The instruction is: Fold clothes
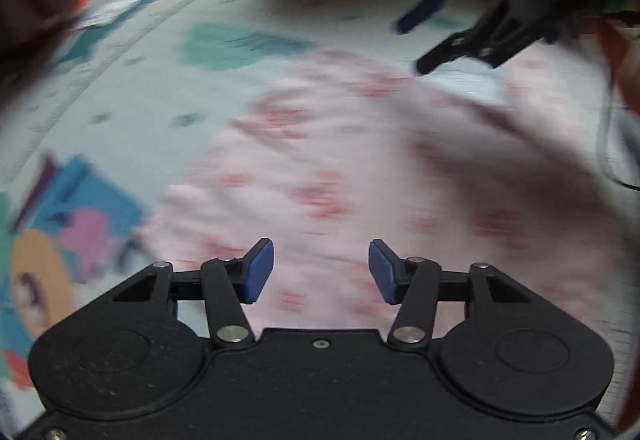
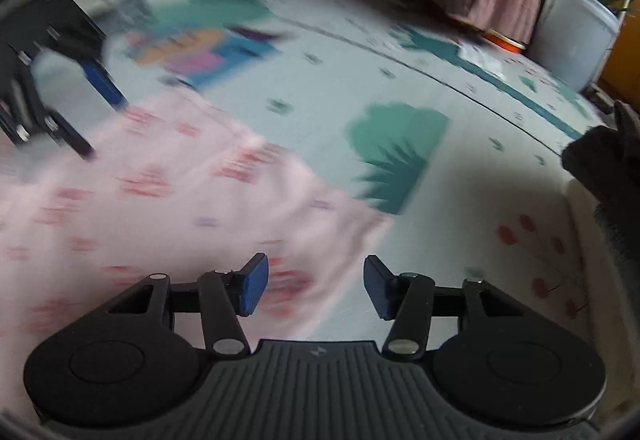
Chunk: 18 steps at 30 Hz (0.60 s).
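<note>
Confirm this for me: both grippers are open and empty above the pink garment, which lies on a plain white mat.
Not quite. The mat isn't plain white; the right wrist view shows pale mint with teal shapes and cartoon prints. The rest holds: the left gripper and the right gripper are open and empty above the pink garment.

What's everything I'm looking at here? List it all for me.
garment: one, pale pink with red print, spread on the mat.
play mat: one, pale with teal and coloured pictures, under the garment.
potted plant: one, green in a white pot, far right corner.
dark cloth: one, dark grey, right edge of the mat.
left tool: one, black with blue pads, open above the garment.
right tool: one, black with blue pads, open over the garment's edge.
</note>
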Each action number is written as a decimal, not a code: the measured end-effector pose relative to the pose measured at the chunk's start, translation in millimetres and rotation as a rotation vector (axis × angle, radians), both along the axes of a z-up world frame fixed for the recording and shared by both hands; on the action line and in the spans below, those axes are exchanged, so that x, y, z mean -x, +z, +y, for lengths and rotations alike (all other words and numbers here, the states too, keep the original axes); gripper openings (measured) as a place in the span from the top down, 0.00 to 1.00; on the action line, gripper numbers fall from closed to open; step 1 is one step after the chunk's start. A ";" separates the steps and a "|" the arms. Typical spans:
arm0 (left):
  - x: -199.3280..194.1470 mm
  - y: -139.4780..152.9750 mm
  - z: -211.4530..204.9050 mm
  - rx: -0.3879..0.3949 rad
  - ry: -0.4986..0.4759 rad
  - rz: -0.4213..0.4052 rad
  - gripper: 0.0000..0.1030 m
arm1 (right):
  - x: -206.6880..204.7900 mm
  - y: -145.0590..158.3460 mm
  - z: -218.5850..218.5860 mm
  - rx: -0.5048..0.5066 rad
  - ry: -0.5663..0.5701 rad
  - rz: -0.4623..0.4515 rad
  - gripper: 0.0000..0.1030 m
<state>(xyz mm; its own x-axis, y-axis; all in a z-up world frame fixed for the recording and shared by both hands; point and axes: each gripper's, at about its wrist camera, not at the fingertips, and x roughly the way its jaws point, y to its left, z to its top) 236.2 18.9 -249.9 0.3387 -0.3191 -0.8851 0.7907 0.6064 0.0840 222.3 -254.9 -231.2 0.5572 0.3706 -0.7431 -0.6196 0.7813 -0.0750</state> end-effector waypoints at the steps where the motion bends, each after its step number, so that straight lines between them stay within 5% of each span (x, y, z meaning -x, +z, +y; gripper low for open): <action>1: 11.3 -0.7 -0.3 -0.001 -0.017 0.007 0.54 | 18.8 8.3 -0.9 -0.023 0.028 0.007 0.48; 6: 67.5 -4.5 -1.9 -0.008 -0.101 0.043 0.58 | 118.5 5.3 21.6 -0.027 0.164 0.078 0.51; 9: 101.3 -6.7 -2.9 -0.013 -0.152 0.065 0.54 | 157.5 -20.3 30.2 0.022 0.170 0.204 0.48; 11: 123.8 -8.2 -3.6 -0.016 -0.185 0.079 0.54 | 175.8 -28.2 29.6 0.044 0.167 0.181 0.46; 14: 127.3 10.1 -12.2 -0.006 -0.217 0.057 0.53 | 182.5 -15.1 16.3 -0.027 0.045 0.205 0.49; 16: 130.1 -9.6 -19.8 -0.133 -0.230 0.180 0.37 | 185.8 -5.2 6.8 -0.080 -0.044 0.227 0.49; 18: 132.0 -5.6 -20.7 -0.155 -0.261 0.174 0.36 | 188.0 -3.3 -8.9 -0.173 -0.164 0.334 0.49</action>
